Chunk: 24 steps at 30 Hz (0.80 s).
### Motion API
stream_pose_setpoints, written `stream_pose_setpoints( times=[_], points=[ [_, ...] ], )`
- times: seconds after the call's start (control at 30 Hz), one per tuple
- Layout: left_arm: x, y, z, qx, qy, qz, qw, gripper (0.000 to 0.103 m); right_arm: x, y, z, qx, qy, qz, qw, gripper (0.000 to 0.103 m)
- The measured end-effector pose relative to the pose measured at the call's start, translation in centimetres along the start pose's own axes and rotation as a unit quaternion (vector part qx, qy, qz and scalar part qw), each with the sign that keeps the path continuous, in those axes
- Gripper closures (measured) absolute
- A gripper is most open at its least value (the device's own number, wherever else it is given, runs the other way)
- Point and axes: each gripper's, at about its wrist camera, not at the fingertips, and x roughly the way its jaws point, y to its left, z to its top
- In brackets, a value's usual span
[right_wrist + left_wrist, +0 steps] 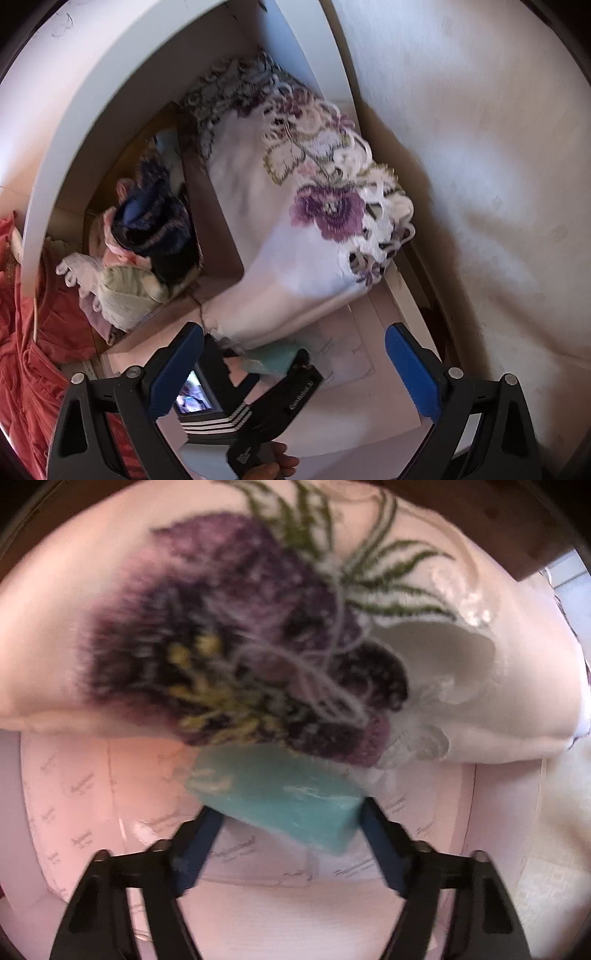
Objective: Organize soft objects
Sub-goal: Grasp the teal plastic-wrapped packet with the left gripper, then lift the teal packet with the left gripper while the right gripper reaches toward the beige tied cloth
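Embroidered cloth (258,635) overhangs teal sponge (280,797) between left jaws; right jaws open.

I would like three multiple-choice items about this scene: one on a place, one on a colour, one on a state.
1. Where is the teal block?
A in the cardboard box; B between the fingers of the left gripper; C on the red fabric.
2. Which colour is the big embroidered flower on the cloth?
A orange; B blue; C purple.
3. How is the right gripper?
A open, empty; B shut on the cloth; C shut on the block.

Key: B, a finger stands at each end of the block; C, the petals are purple; A, its jaws stand wide apart, with nothing gripped.
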Motion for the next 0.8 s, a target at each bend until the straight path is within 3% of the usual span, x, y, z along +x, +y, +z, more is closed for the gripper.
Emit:
stream_pose_setpoints(
  times=[0.37,0.53,0.8],
  points=[
    [-1.7,2.7,-1.1,0.052,0.018,-0.009,0.9984,0.069,3.9,0.4,-1.7,-0.027,0.068,-0.034,0.997,0.002],
    [-2.4,4.7,-1.8,0.067,0.028,-0.020,0.9972,0.076,5.7,0.6,-2.5,-0.045,0.091,-0.063,0.993,0.002],
    [-2.8,8.1,-1.8,0.046,0.051,-0.025,0.9973,0.078,8.5,1.2,-3.7,-0.086,0.124,-0.092,0.984,0.002]
  ],
)
